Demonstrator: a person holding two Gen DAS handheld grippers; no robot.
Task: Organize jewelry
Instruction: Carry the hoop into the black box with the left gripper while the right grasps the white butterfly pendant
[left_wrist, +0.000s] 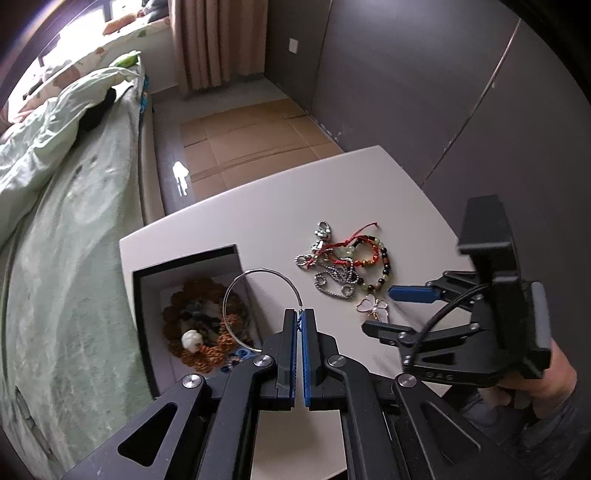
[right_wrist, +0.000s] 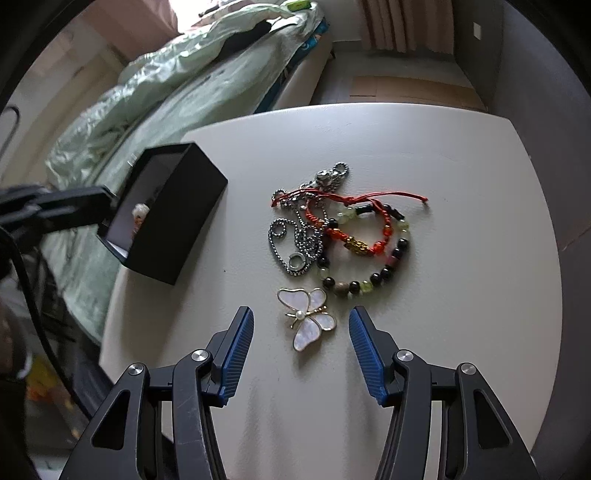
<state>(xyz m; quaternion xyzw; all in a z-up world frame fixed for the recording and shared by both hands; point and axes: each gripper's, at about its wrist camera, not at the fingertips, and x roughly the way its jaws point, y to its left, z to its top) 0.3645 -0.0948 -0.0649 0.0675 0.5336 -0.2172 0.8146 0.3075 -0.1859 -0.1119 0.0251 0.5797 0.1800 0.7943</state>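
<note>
My left gripper (left_wrist: 300, 316) is shut on a thin silver wire bangle (left_wrist: 236, 282), holding it over the right wall of the open black box (left_wrist: 146, 321). The box holds a brown beaded bracelet (left_wrist: 207, 360) with a white bead. My right gripper (right_wrist: 301, 325) is open, low over the white table (right_wrist: 461, 295), its fingers on either side of a white butterfly brooch (right_wrist: 308, 319). Just beyond lies a tangle of a silver ball chain (right_wrist: 295, 236), a red cord bracelet (right_wrist: 369, 218) and a dark and green bead bracelet (right_wrist: 369, 280). The same pile (left_wrist: 343, 258) shows in the left wrist view.
A bed with a green quilt (left_wrist: 66, 221) runs along the table's left side. Flattened cardboard (left_wrist: 251, 144) lies on the floor beyond the table. A dark wall (left_wrist: 443, 92) stands to the right. The black box (right_wrist: 173, 210) sits near the table's left edge.
</note>
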